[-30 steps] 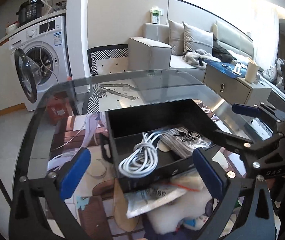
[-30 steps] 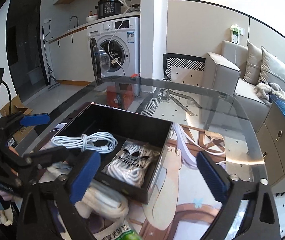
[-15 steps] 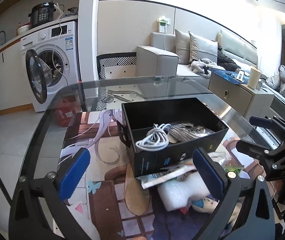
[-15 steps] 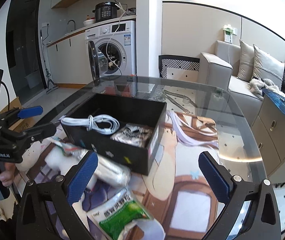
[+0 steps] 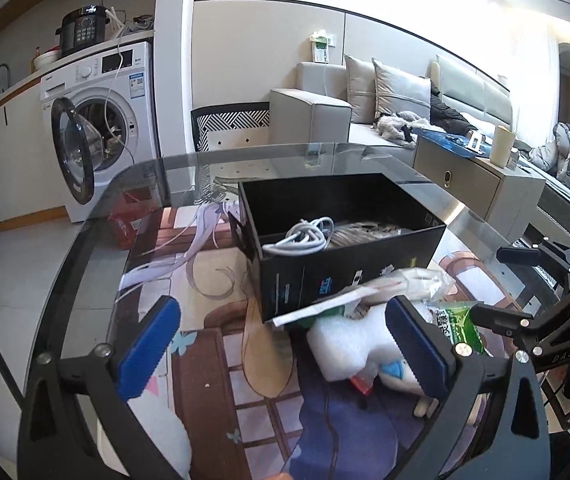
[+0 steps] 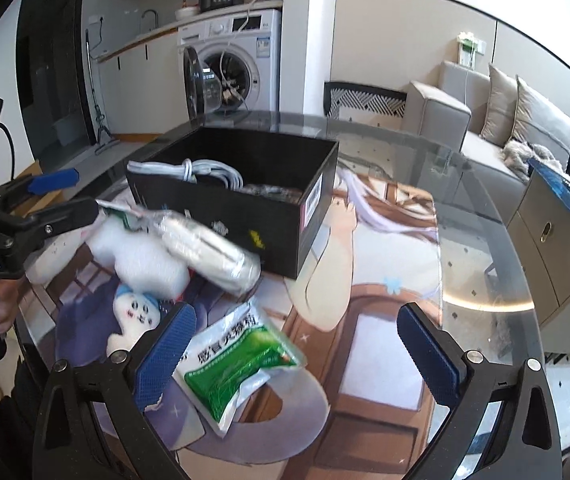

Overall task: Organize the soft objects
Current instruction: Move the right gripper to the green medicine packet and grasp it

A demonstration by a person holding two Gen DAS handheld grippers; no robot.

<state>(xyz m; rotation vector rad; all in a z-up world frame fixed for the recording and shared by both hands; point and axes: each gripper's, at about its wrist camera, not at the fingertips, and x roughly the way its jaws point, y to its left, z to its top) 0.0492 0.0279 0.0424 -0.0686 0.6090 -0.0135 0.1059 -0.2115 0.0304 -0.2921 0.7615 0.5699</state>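
A black box [image 5: 349, 248] [image 6: 245, 200] on the glass table holds a coiled white cable [image 5: 305, 236] [image 6: 205, 170] and a clear packet [image 5: 365, 230]. In front of it lie a white foam block [image 5: 345, 340] [image 6: 141, 258], a clear wrapped white roll [image 6: 209, 248], a green-and-white pouch [image 6: 241, 360] [image 5: 459, 326] and a small white plush [image 6: 133, 316]. My left gripper [image 5: 285, 348] is open and empty, near side of the box. My right gripper [image 6: 297, 352] is open and empty, over the green pouch.
A printed mat [image 6: 373, 312] covers the table's middle. The table's round edge [image 5: 85, 240] runs on the left. A washing machine [image 5: 101, 120], a sofa [image 5: 325, 120] and a low cabinet [image 6: 557, 240] stand beyond the table.
Both grippers have drawn back and lowered from above the box. The box looks smaller and farther now. The soft items in front of it have come into view.
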